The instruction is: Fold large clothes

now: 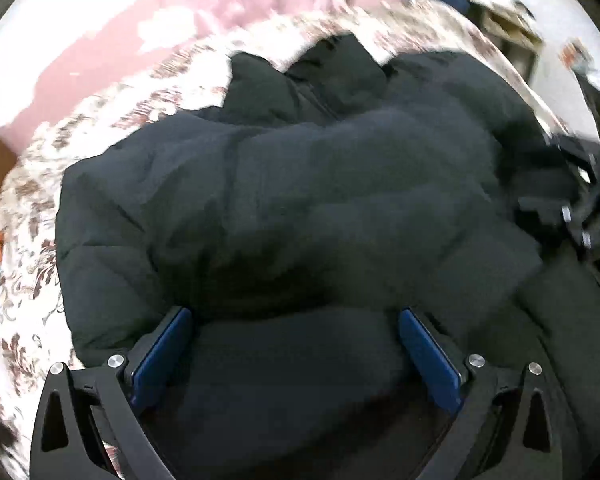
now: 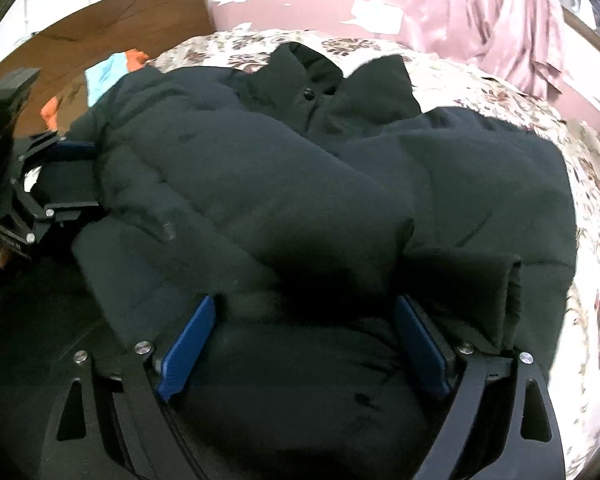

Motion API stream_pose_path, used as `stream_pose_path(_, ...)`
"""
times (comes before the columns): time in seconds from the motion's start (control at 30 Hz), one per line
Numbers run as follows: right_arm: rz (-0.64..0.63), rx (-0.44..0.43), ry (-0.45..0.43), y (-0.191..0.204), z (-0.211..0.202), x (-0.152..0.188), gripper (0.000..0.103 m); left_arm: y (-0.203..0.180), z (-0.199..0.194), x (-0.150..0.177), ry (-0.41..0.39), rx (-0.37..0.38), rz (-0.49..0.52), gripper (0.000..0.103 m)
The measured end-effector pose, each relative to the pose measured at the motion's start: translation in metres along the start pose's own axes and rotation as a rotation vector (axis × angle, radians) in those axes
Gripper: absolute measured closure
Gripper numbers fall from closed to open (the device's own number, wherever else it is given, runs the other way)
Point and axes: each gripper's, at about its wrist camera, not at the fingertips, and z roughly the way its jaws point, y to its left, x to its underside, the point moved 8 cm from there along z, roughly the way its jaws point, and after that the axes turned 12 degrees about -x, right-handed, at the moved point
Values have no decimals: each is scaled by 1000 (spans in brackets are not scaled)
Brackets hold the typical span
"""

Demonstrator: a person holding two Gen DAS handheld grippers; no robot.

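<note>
You are folding a big dark coat [image 2: 284, 184] lying on the flowery bed [image 2: 596, 216]. Both sleeves are lying across its front, so maybe only the bottom half is left. Your left gripper [image 1: 296, 334] and right gripper [image 2: 304, 330] are hovering over it, jaws wide, holding nothing. Orange and blue clothes [image 2: 112, 68] are sitting near the collar.

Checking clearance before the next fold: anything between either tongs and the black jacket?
Nothing visible. Left tongs and right tongs both stand open right over the jacket on the floral bedspread, only jacket fabric between the pads.
</note>
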Motion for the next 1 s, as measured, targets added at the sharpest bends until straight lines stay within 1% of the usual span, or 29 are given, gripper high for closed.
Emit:
stream_pose_path(0.07, -29, 9, -31, 1, -15, -10, 13, 3, -10, -6, 11, 34, 17, 0)
stream_pose_path(0.17, -46, 30, -67, -4, -30, -37, 9, 22, -17, -31, -10, 39, -26, 0)
stream_pose_path(0.23, -19, 54, -71, -15, -29, -61, 9, 42, -13, -58, -40, 1, -95, 0)
stream_pose_path(0.3, 35, 70, -85, -29, -23, -87, 9, 62, -2, -90, -78, -76, -156, 0)
stream_pose_path(0.33, 66, 66, -96, -36, -17, -100, 9, 67, 4, -102, -95, -118, -156, 0)
stream_pose_path(0.4, 121, 57, -127, -53, -5, -124, 9, 73, 24, -128, -121, -192, -117, 0)
stream_pose_path(0.43, 144, 65, -135, -63, 2, -134, 9, 73, 32, -138, -129, -198, -104, 0)
stream_pose_path(0.47, 167, 77, -139, -72, 9, -142, 9, 73, 40, -146, -136, -200, -96, 0)
stream_pose_path(0.53, 203, 84, -147, -86, 24, -156, 9, 73, 55, -162, -137, -179, -121, 0)
stream_pose_path(0.6, 248, 83, -175, -104, 38, -173, 9, 79, 67, -175, -139, -154, -180, 0)
stream_pose_path(0.67, 276, 67, -169, -113, 56, -186, 9, 88, 83, -189, -128, -120, -273, 0)
stream_pose_path(0.77, 288, 74, -169, -121, 78, -195, 9, 90, 103, -204, -109, -102, -360, 0)
stream_pose_path(0.87, 284, 82, -151, -119, 94, -201, 10, 83, 115, -218, -113, -74, -391, 0)
stream_pose_path(0.9, 272, 105, -149, -119, 99, -204, 12, 82, 120, -222, -107, -91, -393, 1)
stream_pose_path(0.93, 262, 122, -149, -121, 100, -207, 22, 82, 124, -225, -107, -112, -399, 3)
stream_pose_path(0.97, 252, 130, -152, -122, 104, -209, 33, 81, 126, -228, -119, -118, -408, 13)
stream_pose_path(1.0, 253, 125, -154, -123, 107, -212, 37, 80, 127, -231, -126, -110, -411, 29)
